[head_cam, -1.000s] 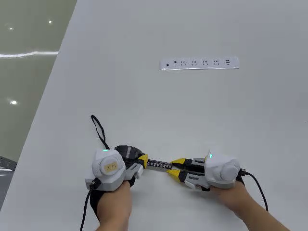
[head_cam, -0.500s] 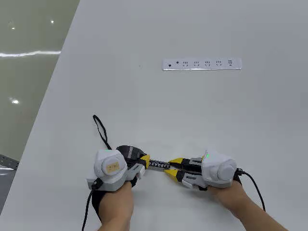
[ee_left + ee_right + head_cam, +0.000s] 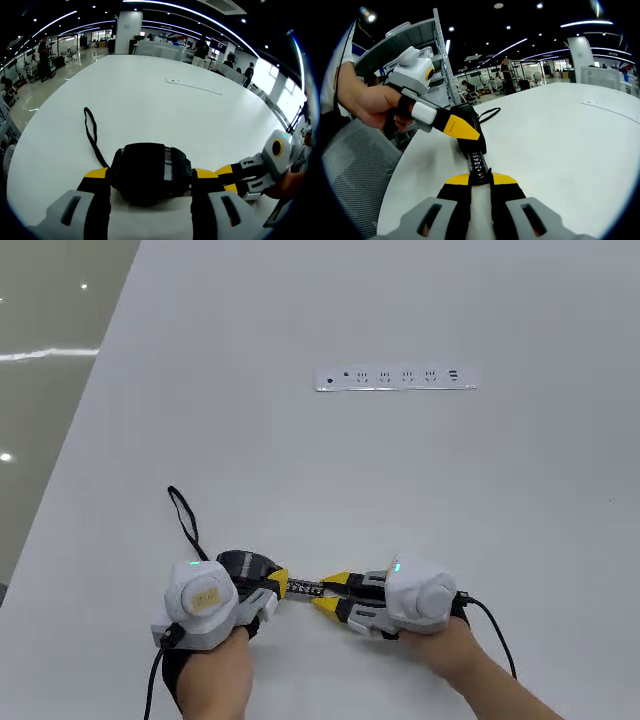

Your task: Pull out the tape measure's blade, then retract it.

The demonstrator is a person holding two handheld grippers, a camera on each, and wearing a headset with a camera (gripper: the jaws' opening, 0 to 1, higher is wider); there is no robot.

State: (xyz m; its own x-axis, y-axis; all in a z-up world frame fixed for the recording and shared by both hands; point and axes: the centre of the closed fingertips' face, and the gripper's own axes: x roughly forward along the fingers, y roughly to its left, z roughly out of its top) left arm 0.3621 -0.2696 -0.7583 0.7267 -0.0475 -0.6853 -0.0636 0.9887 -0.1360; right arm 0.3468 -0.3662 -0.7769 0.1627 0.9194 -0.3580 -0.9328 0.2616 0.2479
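— So, where is the tape measure (image 3: 243,566)?
— Near the worktop's (image 3: 480,500) front edge, toward its left side. The black case lies flat, and its strap (image 3: 185,522) trails off toward the far left
— And the left gripper (image 3: 150,176)?
— Its fingers (image 3: 95,175) are clenched on the case from both sides
— The right gripper (image 3: 481,180)?
— Fingers (image 3: 459,180) pinched on the blade (image 3: 476,161), with a short stretch drawn out of the case. A power strip (image 3: 397,377) lies well apart, toward the far edge
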